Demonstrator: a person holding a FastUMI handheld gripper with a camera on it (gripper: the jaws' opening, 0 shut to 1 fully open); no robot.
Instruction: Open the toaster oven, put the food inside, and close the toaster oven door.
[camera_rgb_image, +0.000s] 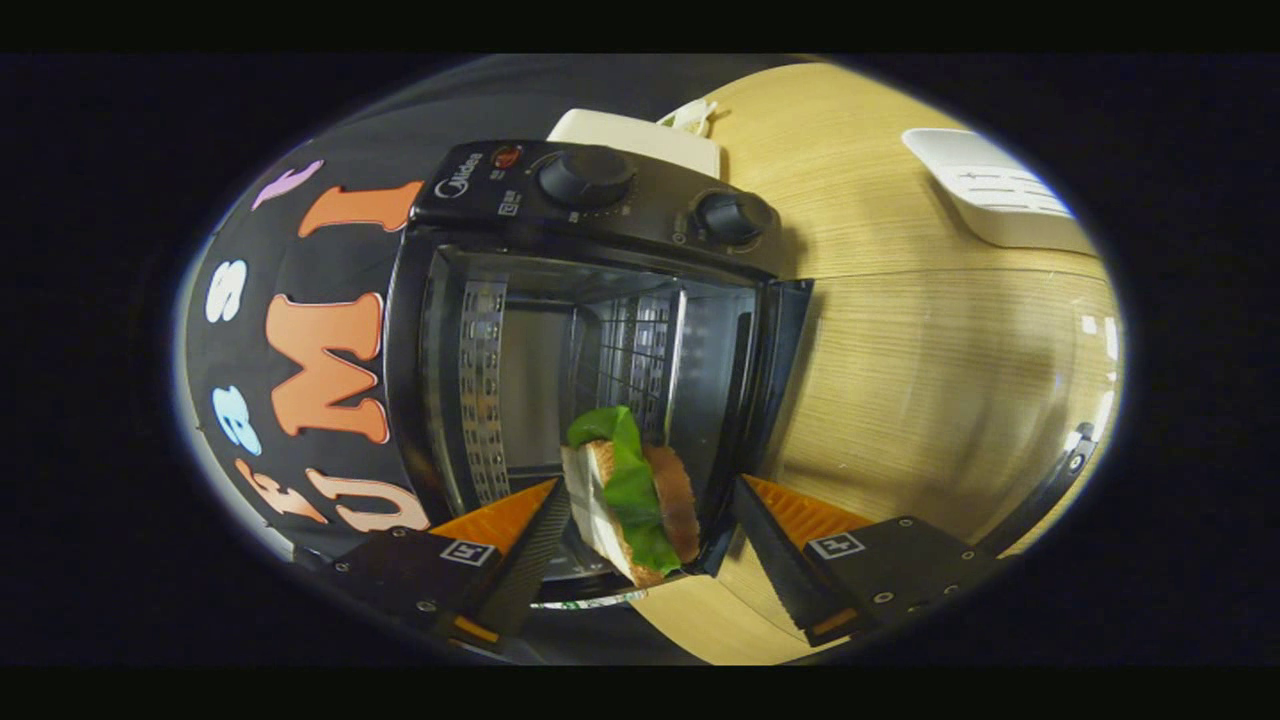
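We find the toaster oven (590, 330) open at frame centre, the sandwich (632, 500) at its mouth between the spread, non-gripping fingers of the hand-held gripper (650, 540); door closing remains outstanding.

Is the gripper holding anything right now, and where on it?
Nothing; the gripper is open, its fingers apart on either side of the sandwich, with a gap at the right one.

sandwich (635, 495) between spread tongs (650, 525), at open toaster oven (590, 330) mouth
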